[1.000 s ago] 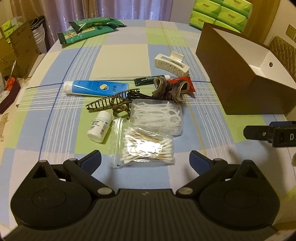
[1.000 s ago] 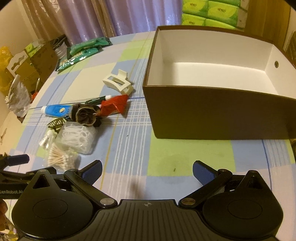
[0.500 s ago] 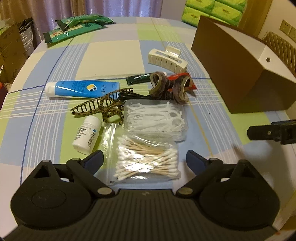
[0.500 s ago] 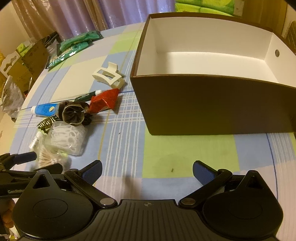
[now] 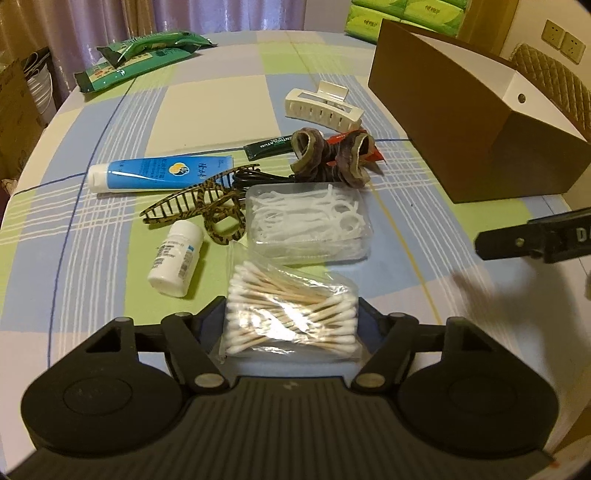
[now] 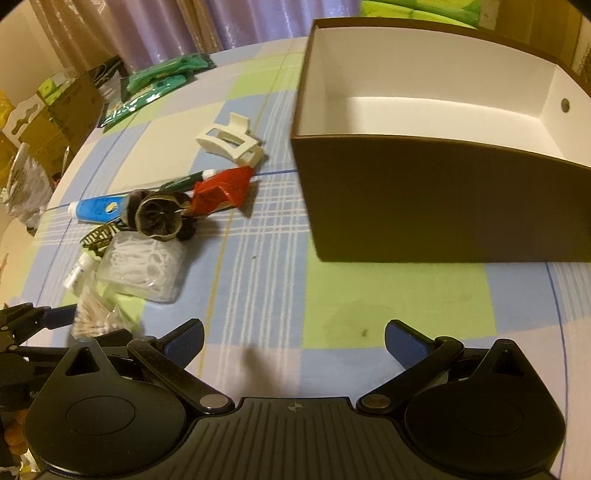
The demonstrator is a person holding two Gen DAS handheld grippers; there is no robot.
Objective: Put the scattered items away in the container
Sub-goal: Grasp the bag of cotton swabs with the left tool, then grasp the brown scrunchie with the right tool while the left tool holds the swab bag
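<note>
A clear bag of cotton swabs (image 5: 291, 310) lies on the checked tablecloth between the fingers of my left gripper (image 5: 291, 315), which press its two sides. Behind it are a clear box of floss picks (image 5: 308, 221), a white pill bottle (image 5: 177, 258), a leopard claw clip (image 5: 199, 203), a blue tube (image 5: 159, 173), a brown scrunchie (image 5: 328, 155), a red packet (image 6: 221, 188) and a white claw clip (image 5: 321, 107). The brown box (image 6: 443, 203), white inside and empty, stands at the right. My right gripper (image 6: 293, 339) is open over bare cloth in front of the box.
Green wipe packs (image 5: 136, 55) lie at the table's far left. Green tissue packs (image 5: 406, 14) are stacked behind the box. Cardboard boxes (image 6: 62, 110) stand off the table's left edge, and a quilted chair back (image 5: 550, 85) is at the far right.
My left gripper moved forward and down over the swab bag and its fingers closed in on it. My right gripper shifted a little; the box now sits further right in its view.
</note>
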